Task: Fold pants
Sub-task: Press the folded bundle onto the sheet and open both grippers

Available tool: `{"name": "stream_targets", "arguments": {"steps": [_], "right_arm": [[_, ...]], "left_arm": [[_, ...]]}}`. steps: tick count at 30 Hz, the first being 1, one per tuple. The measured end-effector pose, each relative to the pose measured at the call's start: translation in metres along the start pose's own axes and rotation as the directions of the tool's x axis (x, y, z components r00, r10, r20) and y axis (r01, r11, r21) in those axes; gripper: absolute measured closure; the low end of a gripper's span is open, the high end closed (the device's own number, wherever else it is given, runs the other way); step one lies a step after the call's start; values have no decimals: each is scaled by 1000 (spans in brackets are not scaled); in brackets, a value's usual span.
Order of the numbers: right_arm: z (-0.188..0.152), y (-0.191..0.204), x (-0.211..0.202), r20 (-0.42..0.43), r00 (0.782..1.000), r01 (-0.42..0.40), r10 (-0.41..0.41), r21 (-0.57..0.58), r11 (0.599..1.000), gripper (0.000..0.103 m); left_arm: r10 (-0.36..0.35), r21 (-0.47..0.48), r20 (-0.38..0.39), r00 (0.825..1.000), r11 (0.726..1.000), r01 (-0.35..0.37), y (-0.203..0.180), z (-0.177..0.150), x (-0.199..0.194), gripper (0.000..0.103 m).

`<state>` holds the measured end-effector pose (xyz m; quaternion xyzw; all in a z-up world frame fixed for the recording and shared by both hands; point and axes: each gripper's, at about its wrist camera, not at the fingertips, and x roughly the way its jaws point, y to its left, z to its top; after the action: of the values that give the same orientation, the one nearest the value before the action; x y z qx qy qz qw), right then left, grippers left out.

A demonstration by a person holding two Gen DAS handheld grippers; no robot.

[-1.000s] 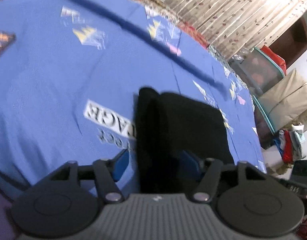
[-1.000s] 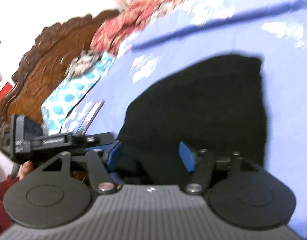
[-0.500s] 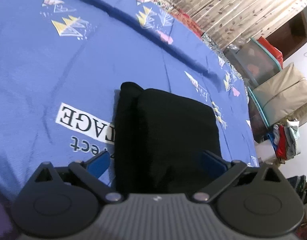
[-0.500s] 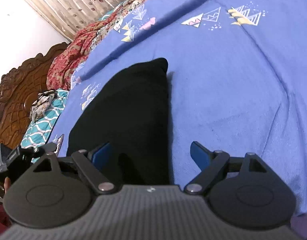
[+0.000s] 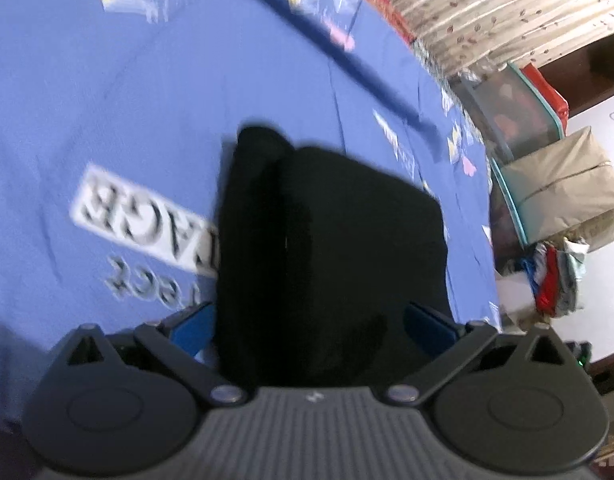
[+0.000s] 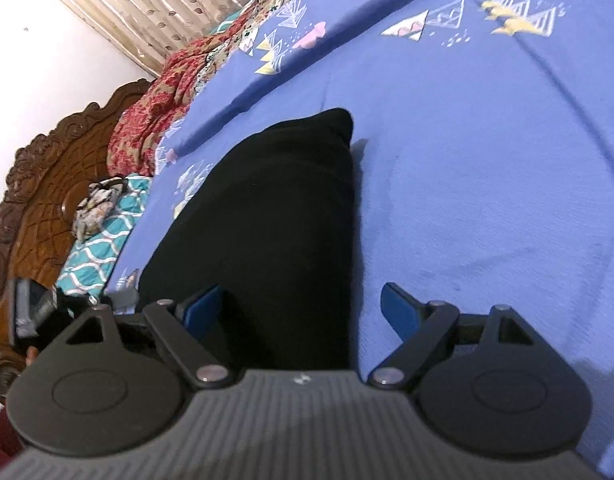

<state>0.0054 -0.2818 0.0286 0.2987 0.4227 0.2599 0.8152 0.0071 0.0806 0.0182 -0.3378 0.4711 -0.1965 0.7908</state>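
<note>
Left fingers: the blue pads point(image 5: 193, 328) of the left gripper point(image 5: 311, 326) are spread as wide as they go. Both jaws have just been opening. The near edge of the pants lies between them, but neither pad presses on the cloth.
Right fingers: the blue pads point(image 6: 399, 310) of the right gripper point(image 6: 303, 306) are spread wide and have just been opening. The left pad sits over the black cloth and the right pad over bare sheet. No pinch is visible.
Pants: the black pants point(image 5: 327, 248) lie folded into a compact block on the bed, directly in front of both grippers. In the left wrist view one layer sits on another, with a rounded edge showing along the left side. In the right wrist view the pants point(image 6: 275, 216) taper to a rounded far corner.
Bed sheet: the blue sheet point(image 5: 127, 92) carries triangle prints and a white label with dark lettering; the pants cover the label's right end.
Headboard: a carved wooden headboard point(image 6: 39, 200) stands at the left of the right wrist view, with a teal patterned pillow point(image 6: 99, 252) beside it.
Curtain: a pale leaf-print curtain point(image 5: 499, 12) hangs beyond the bed.
Storage: a clear bin point(image 5: 515, 112) and a tan box point(image 5: 567, 188) stand beside the bed at the right of the left wrist view.
Image quality: the left wrist view is motion-blurred.
</note>
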Motion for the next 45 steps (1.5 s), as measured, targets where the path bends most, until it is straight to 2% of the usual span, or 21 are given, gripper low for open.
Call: {"name": "stream_targets", "arguments": {"steps": [2,4,6,7,8,10,13,16,19,22,25,28,32,35,36,37,38,39,41,43,45], "right_arm": [[1,-3,10,-22,999,-43,43,22,999,15],[2,-5,22,-49,996,-66,68,52,996,15],[6,4,31,-72,993,-85,88,46,995,22],[9,12,33,-80,994,-79,80,20,997,37],[13,23,33,-76,995,-71,69,-16,997,45],[25,40,28,-57,994,-97,94,-57,994,57],[54,65,17,24,989,-139,143,-129,982,59],[96,85,11,139,971,-164,195,-208,964,59],[135,91,15,226,950,-151,215,-271,951,59],[169,85,33,302,930,-119,208,-289,950,59],[192,62,67,317,935,-77,158,-252,965,59],[203,31,110,285,956,-18,74,-196,981,59],[200,-1,147,223,975,55,-22,-146,988,59],[191,-17,146,218,976,26,-11,-67,997,58],[189,-18,144,216,976,30,-19,-51,998,57],[186,-17,142,213,976,45,-37,-36,998,51],[186,-16,142,210,975,76,-71,-16,997,42],[184,-14,138,210,973,102,-100,-1,995,37],[180,-7,129,214,961,176,-177,21,984,20],[169,1,108,241,939,244,-245,34,969,17],[152,5,89,254,926,279,-278,34,960,16]], "left_arm": [[-23,-28,-12,1000,999,22,6,-8,12,0],[-16,7,19,1000,1000,16,1,-13,14,2],[-24,18,36,999,1000,24,-3,-14,14,37],[-21,9,34,999,1000,20,-4,-12,14,53],[-23,2,34,999,1000,23,-5,-7,11,61],[-48,19,47,998,999,47,-13,5,2,68],[-78,140,110,991,988,62,-47,35,-15,68],[-108,274,195,975,960,52,-80,73,-24,68],[-127,373,268,955,928,18,-109,116,-16,68],[-131,415,311,941,910,-11,-119,153,8,67],[-96,387,300,949,922,-29,-107,190,48,66],[-22,336,261,965,939,-70,-82,214,94,66],[92,279,201,975,949,-147,-45,220,144,66],[95,247,212,973,958,-147,-36,214,151,55],[105,229,214,971,961,-154,-34,212,151,53],[120,207,211,970,964,-164,-33,210,151,47],[140,180,210,968,967,-178,-33,208,150,42],[156,162,212,965,968,-192,-34,205,148,41],[192,145,222,956,963,-227,-44,203,142,40],[241,150,255,936,947,-285,-57,194,128,37],[268,172,288,919,930,-325,-67,182,113,35]]}}
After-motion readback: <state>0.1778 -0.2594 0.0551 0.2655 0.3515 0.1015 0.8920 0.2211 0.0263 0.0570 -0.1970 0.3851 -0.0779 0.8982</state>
